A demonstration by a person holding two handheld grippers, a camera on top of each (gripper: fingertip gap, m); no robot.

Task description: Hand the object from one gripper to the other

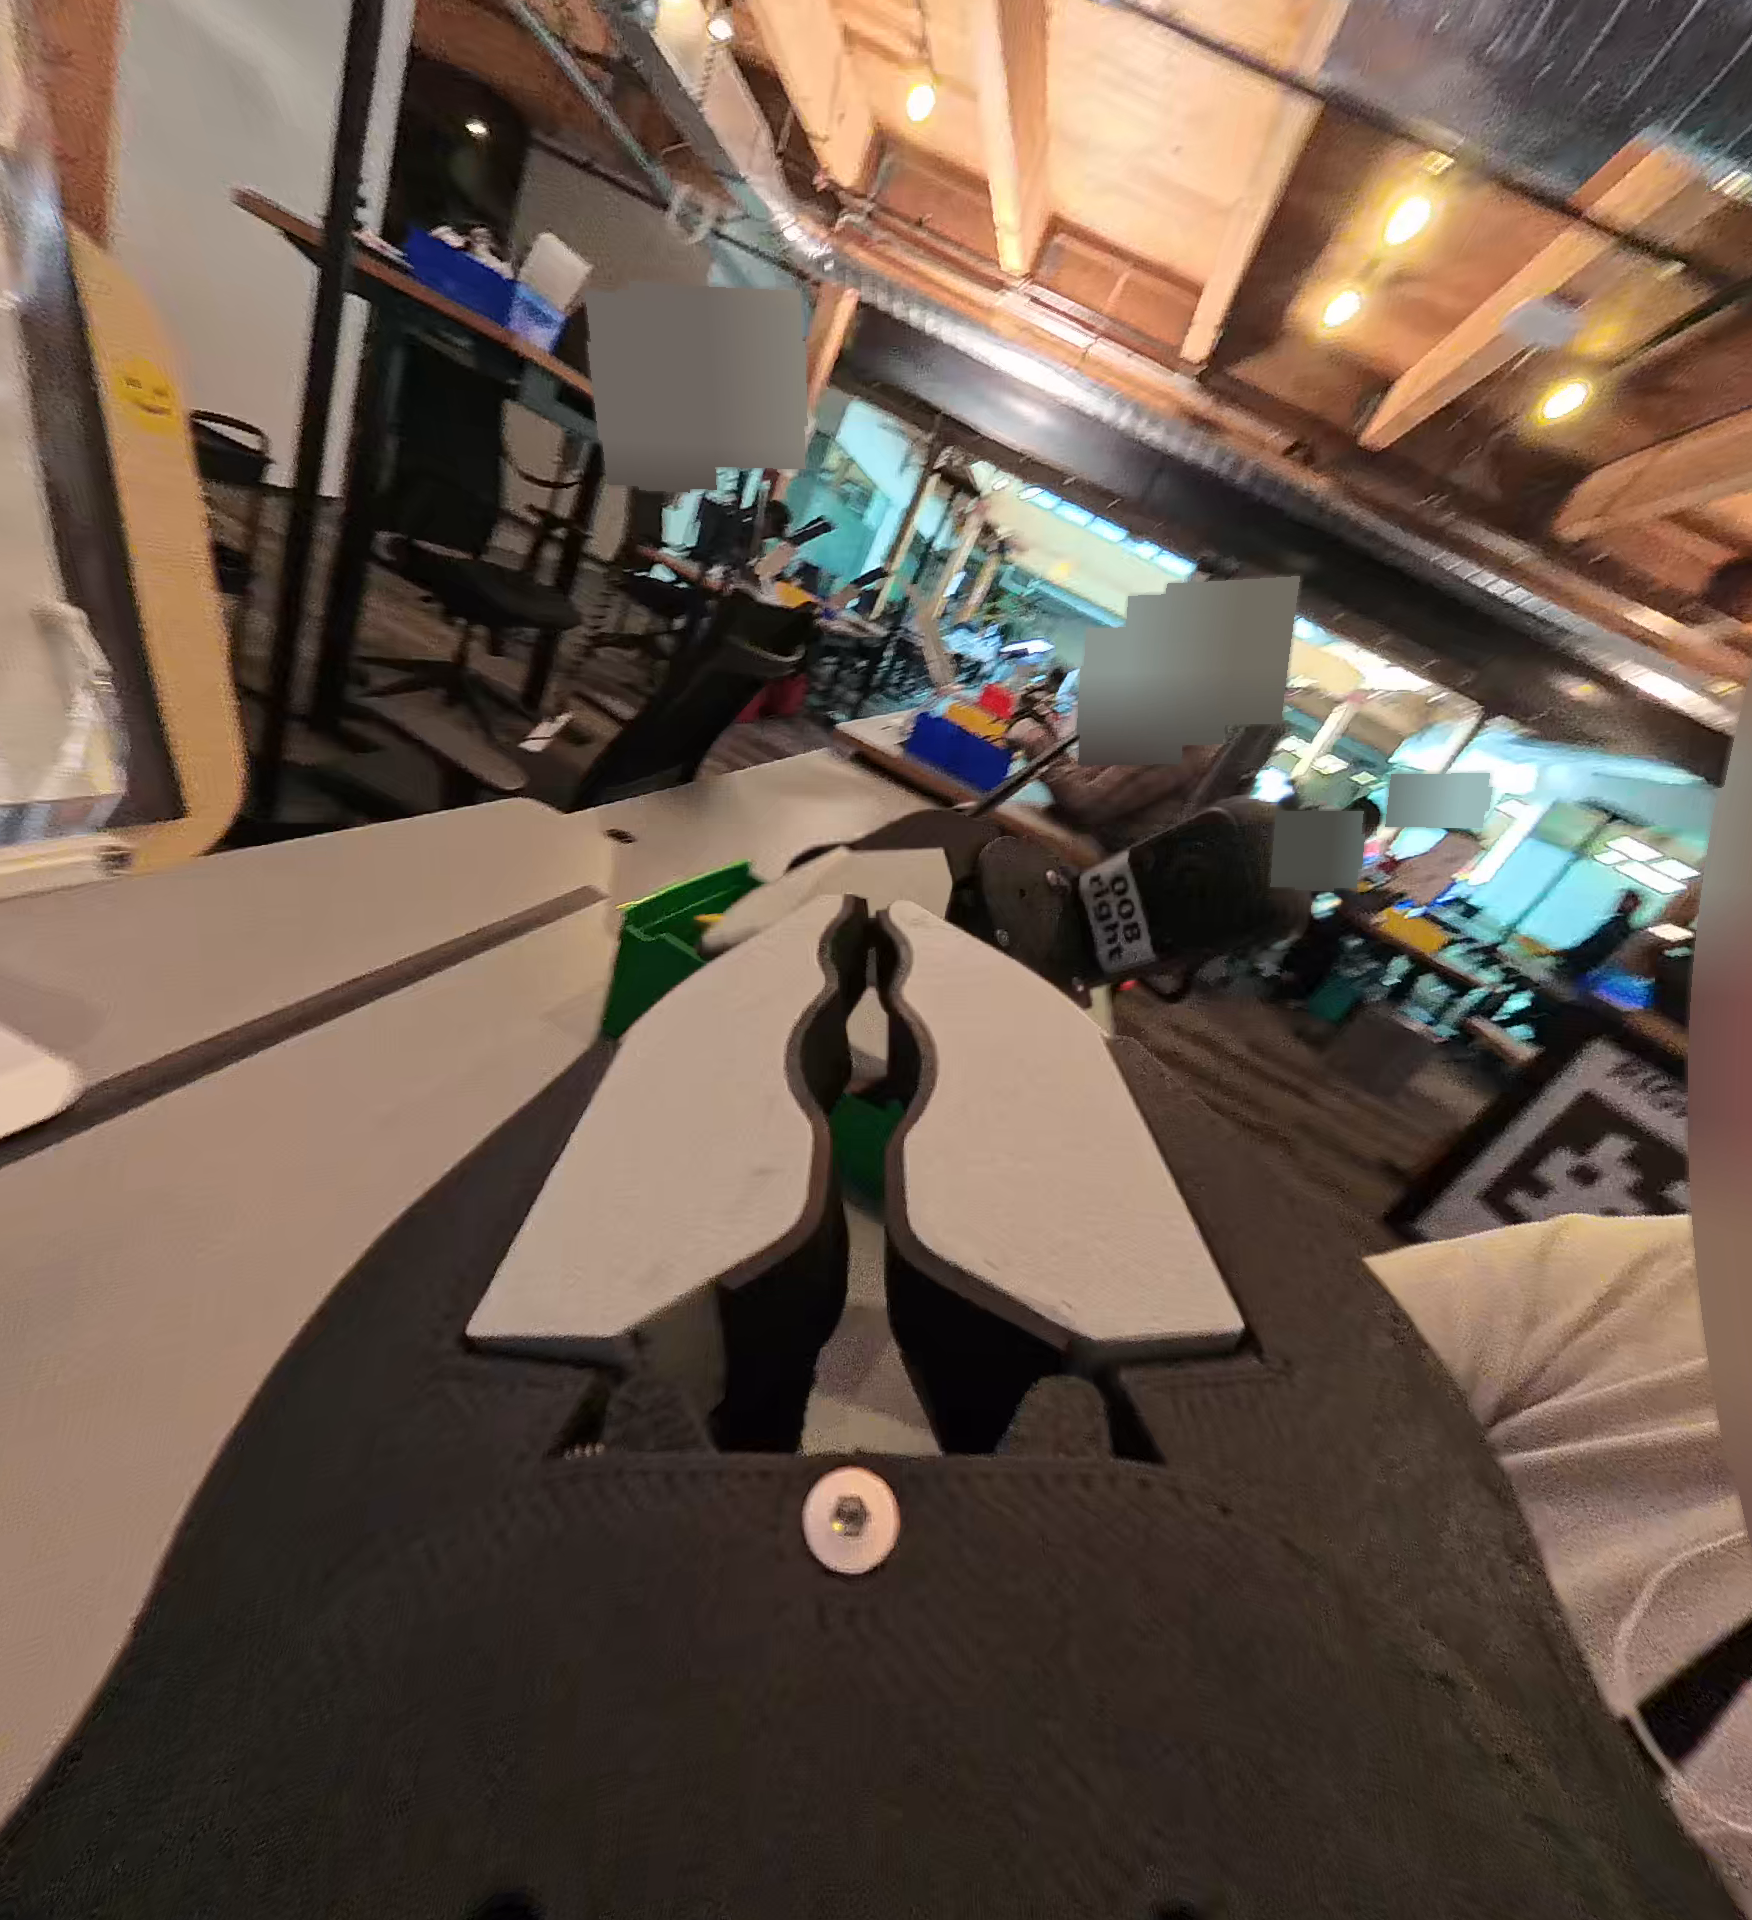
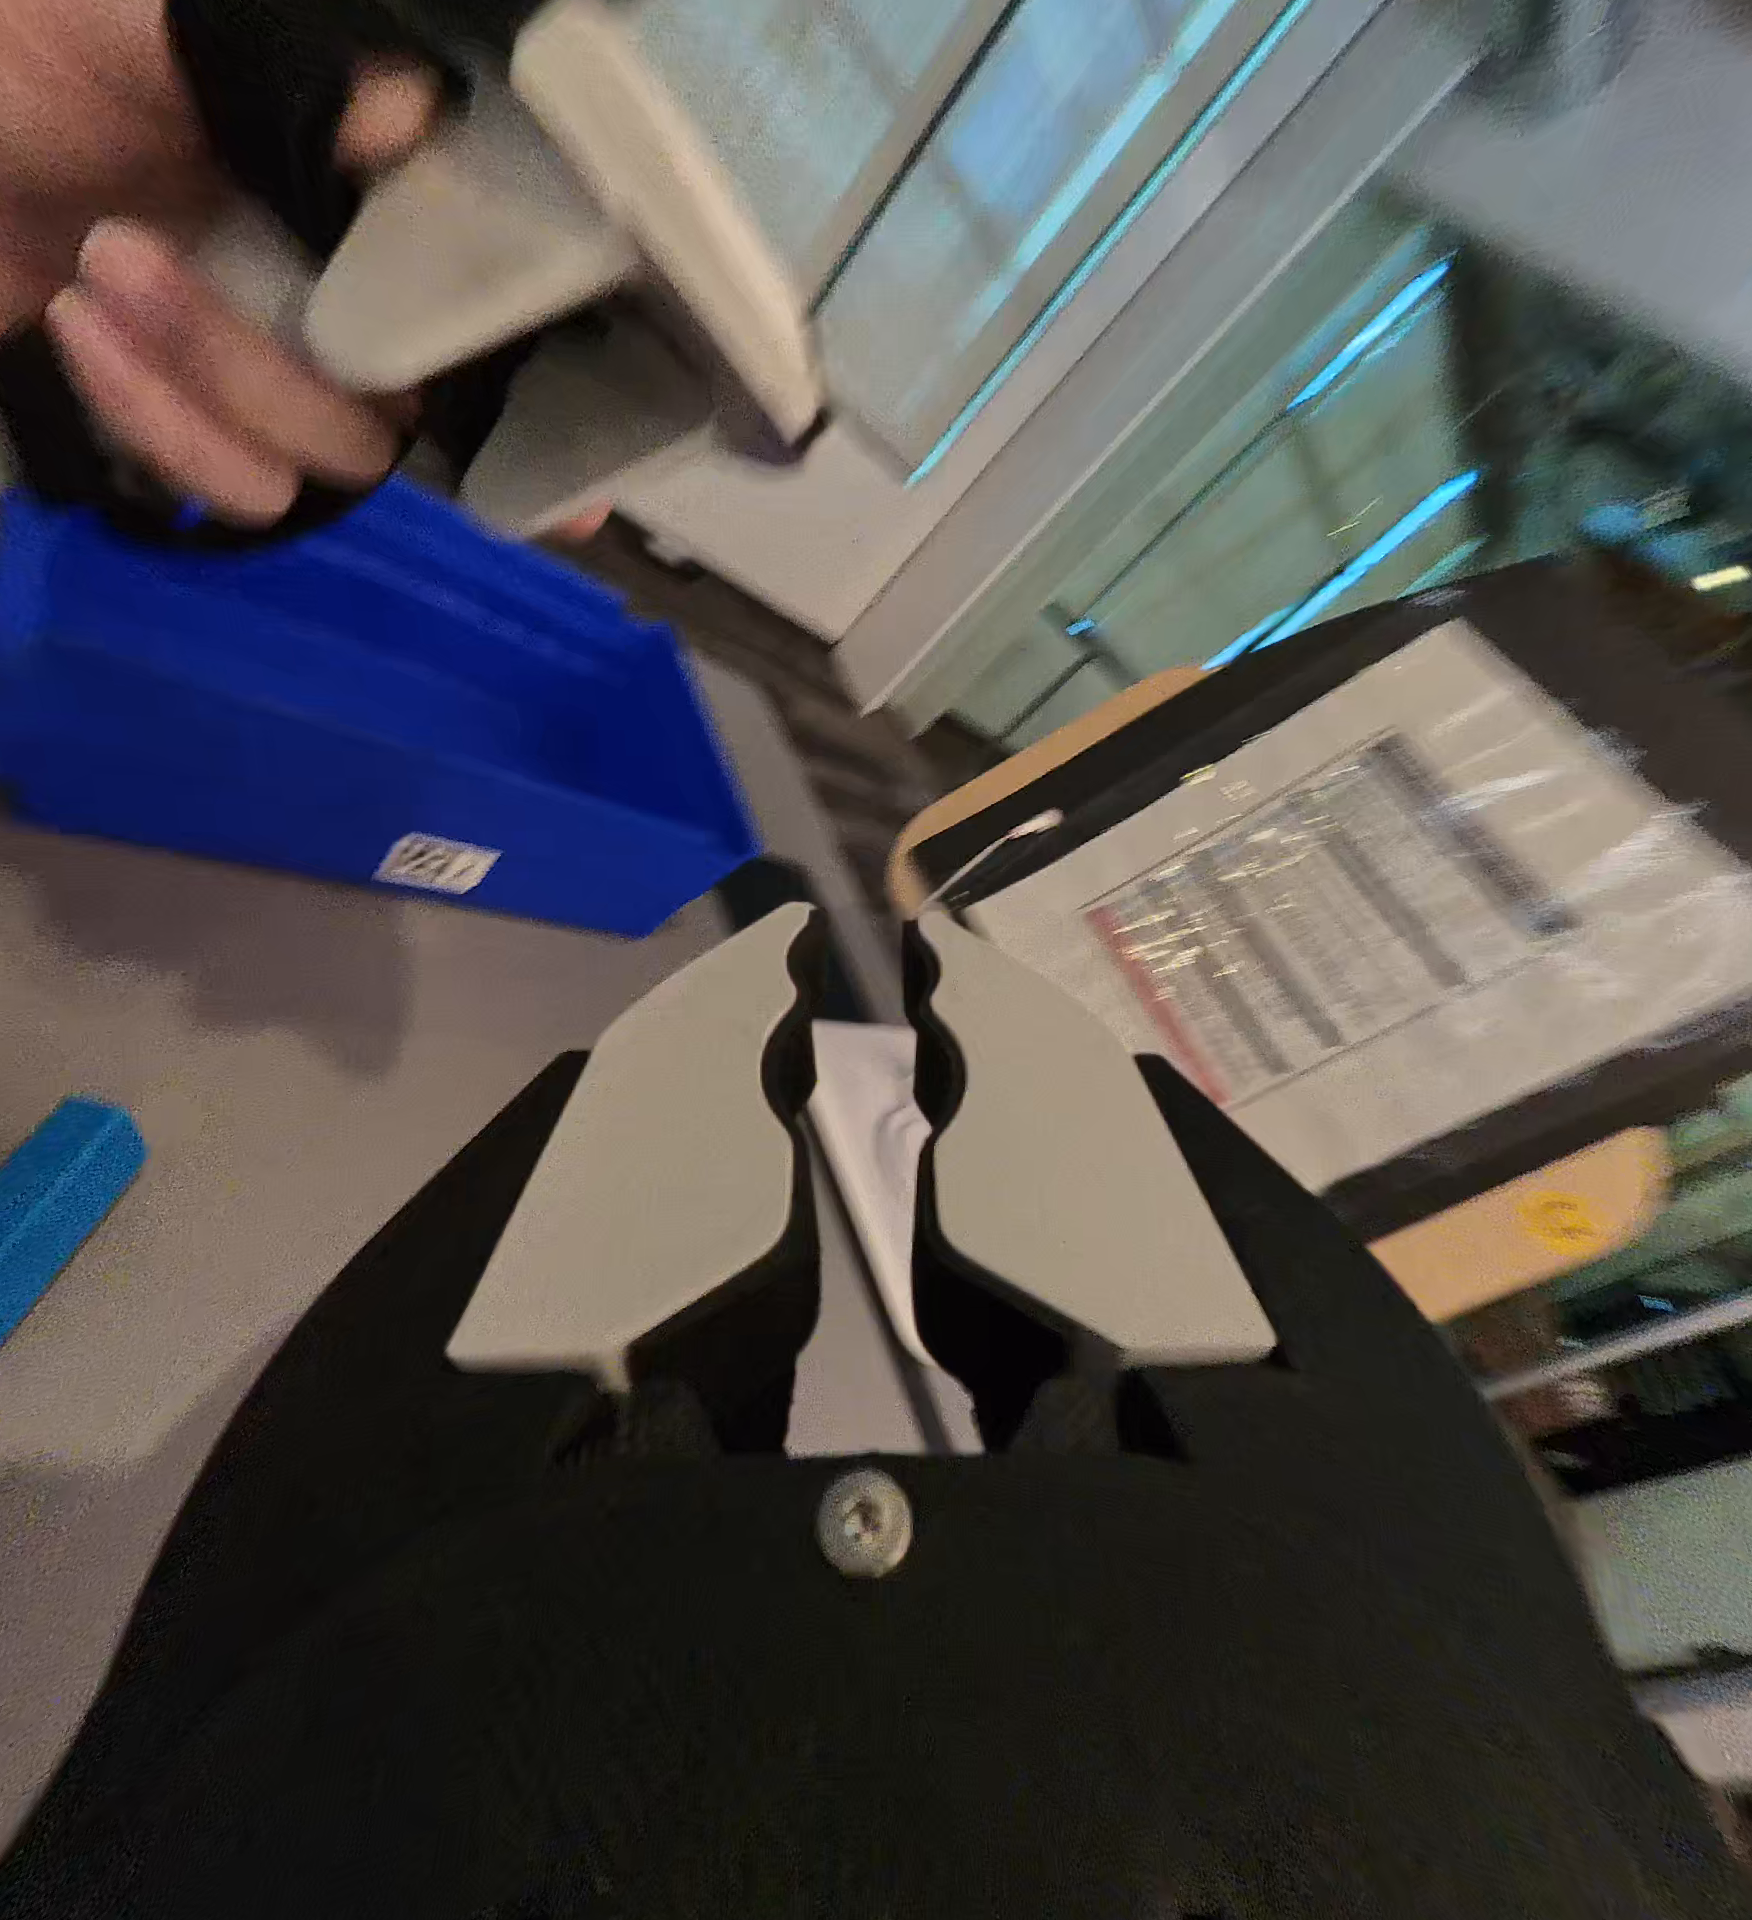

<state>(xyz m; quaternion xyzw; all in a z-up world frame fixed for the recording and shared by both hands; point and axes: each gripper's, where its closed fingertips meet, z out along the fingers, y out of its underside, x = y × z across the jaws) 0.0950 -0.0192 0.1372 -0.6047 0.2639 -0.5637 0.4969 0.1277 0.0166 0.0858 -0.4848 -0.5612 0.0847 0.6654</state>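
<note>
My left gripper (image 1: 867, 920) is shut, its white fingertips touching, with nothing visible between them. Beyond it stands a green bin (image 1: 680, 940), and the right gripper's white fingers (image 1: 747, 914) reach over the bin. In the right wrist view, my right gripper (image 2: 861, 930) has a narrow gap between its fingers and holds nothing; only the table and a white sheet (image 2: 872, 1132) show through the gap. A blue bar (image 2: 20, 1236) lies on the grey table (image 2: 228, 1039) at the lower left. The left gripper (image 2: 373, 353), held by a hand (image 2: 155, 343), is at the upper left, blurred.
A blue bin (image 2: 332, 707) stands on the table below the hand. A framed sheet wrapped in plastic (image 2: 1371, 894) leans at the right, beyond the table's edge. A white pillow-like cloth (image 1: 1558, 1382) lies at the right. Chairs and other tables stand in the room behind.
</note>
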